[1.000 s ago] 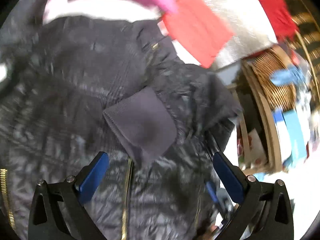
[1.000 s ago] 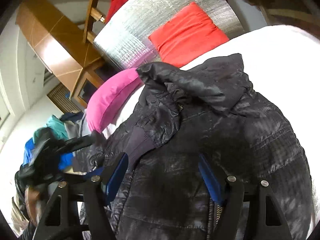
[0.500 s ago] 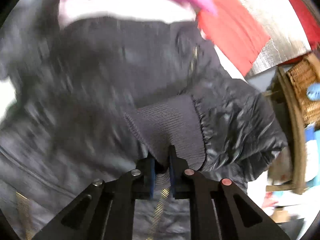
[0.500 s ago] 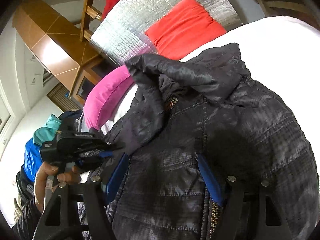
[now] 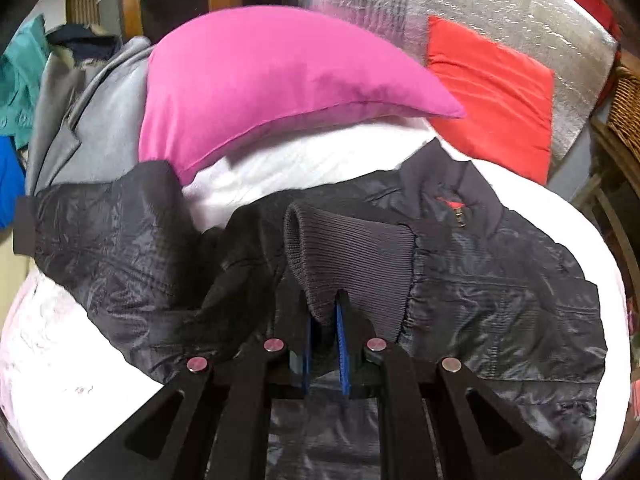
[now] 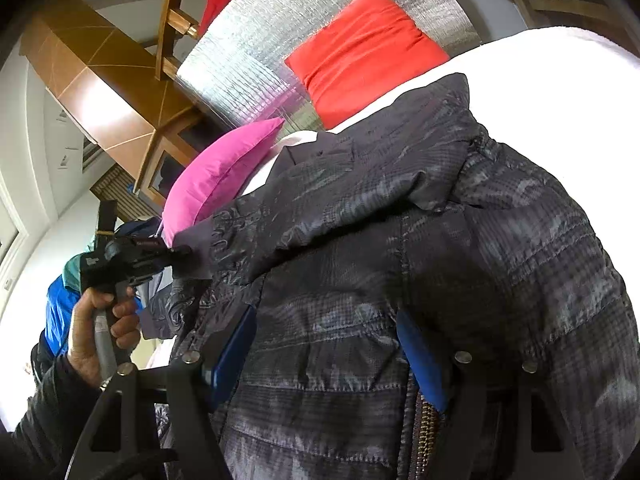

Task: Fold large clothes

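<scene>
White bedding (image 5: 304, 160) carries your black quilted jacket (image 6: 460, 280), spread front-up below a pink pillow (image 5: 280, 80) and a red cushion (image 6: 360, 56). Your right gripper (image 6: 326, 354) hovers over the jacket's front beside the zip, jaws apart and gripping nothing. Your left gripper (image 5: 323, 344) is clamped on the ribbed cuff (image 5: 352, 252) of one sleeve, which is lifted above the jacket's body

Jacket (image 5: 500, 300) on bed (image 5: 320, 160) (pillow (image 5: 280, 80) behind)
</scene>
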{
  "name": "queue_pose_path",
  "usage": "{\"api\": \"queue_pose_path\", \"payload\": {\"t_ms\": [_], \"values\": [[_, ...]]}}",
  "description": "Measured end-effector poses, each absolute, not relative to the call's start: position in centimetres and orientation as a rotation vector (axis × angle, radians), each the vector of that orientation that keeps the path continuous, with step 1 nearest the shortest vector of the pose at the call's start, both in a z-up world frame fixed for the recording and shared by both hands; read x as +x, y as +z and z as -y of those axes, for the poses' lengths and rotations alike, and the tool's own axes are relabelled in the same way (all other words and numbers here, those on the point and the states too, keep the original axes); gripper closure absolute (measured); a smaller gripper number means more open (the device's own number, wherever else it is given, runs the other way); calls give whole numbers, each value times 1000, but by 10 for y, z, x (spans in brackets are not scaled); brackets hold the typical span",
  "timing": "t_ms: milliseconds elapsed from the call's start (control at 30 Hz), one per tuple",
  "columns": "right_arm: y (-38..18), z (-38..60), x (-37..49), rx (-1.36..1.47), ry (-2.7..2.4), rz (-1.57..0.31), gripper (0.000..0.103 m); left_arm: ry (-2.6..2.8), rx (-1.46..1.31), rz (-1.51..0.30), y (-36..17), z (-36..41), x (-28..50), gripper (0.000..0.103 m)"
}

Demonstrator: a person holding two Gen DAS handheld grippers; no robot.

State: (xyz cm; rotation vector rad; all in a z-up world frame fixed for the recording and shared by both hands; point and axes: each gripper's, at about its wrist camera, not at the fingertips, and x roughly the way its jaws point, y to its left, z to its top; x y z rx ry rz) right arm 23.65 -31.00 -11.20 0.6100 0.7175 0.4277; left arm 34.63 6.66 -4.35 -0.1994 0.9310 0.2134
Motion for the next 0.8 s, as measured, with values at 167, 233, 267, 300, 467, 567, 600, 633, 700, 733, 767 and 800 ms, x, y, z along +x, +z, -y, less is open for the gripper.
{"api": "queue_pose_path", "payload": {"t_ms": [167, 233, 267, 300, 467, 567, 600, 633, 700, 733, 767, 800], "values": [[-114, 312, 238, 617, 429, -722, 27, 214, -294, -1080, -79, -96, 349, 92], [-114, 313, 238, 616, 428, -723, 27, 189, -345, -1144, -90, -107, 352, 92], [-114, 313, 239, 614, 427, -724, 27, 172, -366, -1166, -93, -112, 354, 92], [-113, 312, 239, 612, 427, -725, 27, 159, -378, -1180, -94, -115, 356, 92], [-113, 311, 239, 609, 426, -727, 27, 141, -314, -1174, -87, -119, 365, 90], [-113, 311, 239, 610, 426, -727, 27, 196, -176, -1214, -103, -110, 372, 82], [-114, 311, 239, 611, 427, -727, 27, 207, -159, -1209, -105, -109, 372, 80], [-114, 311, 239, 613, 427, -727, 27, 216, -145, -1201, -104, -106, 371, 79], [-115, 311, 239, 614, 427, -728, 27, 239, -118, -1188, -98, -100, 369, 75], [-115, 311, 239, 614, 427, -728, 27, 268, -76, -1181, -92, -95, 366, 66], [-115, 311, 239, 614, 427, -728, 27, 285, -46, -1161, -85, -90, 362, 58], [-115, 311, 239, 615, 428, -728, 27, 294, -28, -1137, -79, -88, 359, 54]]}}
